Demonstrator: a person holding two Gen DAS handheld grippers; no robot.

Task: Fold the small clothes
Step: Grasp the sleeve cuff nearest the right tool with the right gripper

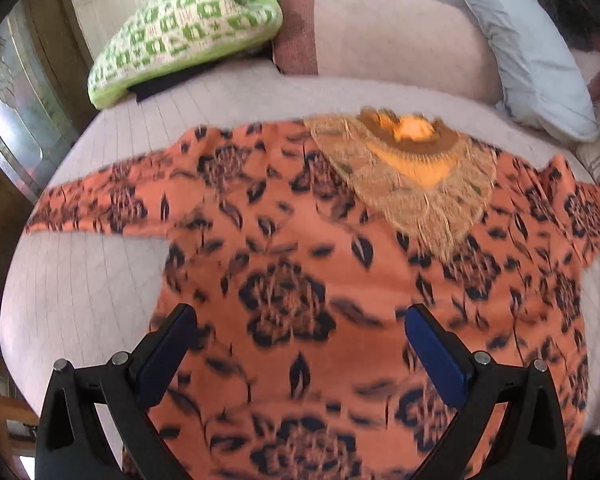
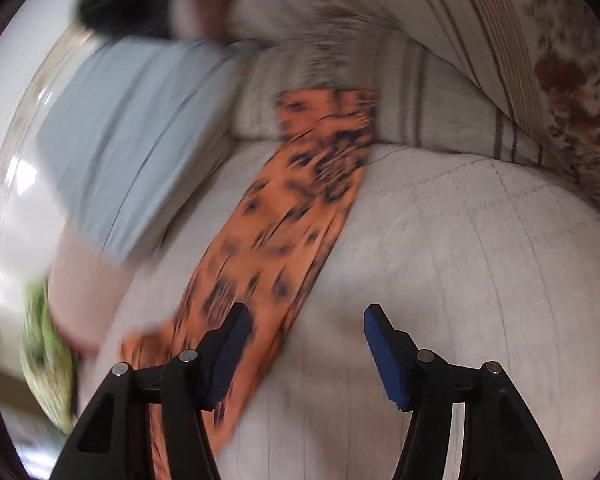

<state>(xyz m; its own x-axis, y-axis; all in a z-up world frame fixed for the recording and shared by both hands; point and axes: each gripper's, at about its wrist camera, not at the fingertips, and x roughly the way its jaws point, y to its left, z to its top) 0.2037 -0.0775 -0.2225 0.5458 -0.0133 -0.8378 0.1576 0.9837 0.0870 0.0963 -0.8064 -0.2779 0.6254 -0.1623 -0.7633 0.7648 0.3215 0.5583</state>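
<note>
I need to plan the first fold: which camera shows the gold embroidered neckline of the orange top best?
The left wrist view. There the gold embroidered neckline lies face up on the orange floral top, spread flat on the bedspread, ahead of the open left gripper. The right wrist view shows only a blurred sleeve beside the open right gripper, no neckline.

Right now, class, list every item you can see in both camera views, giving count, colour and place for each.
floral top: one, orange with dark flowers, spread flat on the bed
neck embroidery: one, gold, at the top's neckline
sleeve: one, orange, stretched toward the striped bedding
bed cover: one, pale grey, under the top
checked cushion: one, green and white, far left
pillow: one, light blue, far right
striped bedding: one, beige
left gripper: open, above the top
right gripper: open, beside the sleeve
</note>
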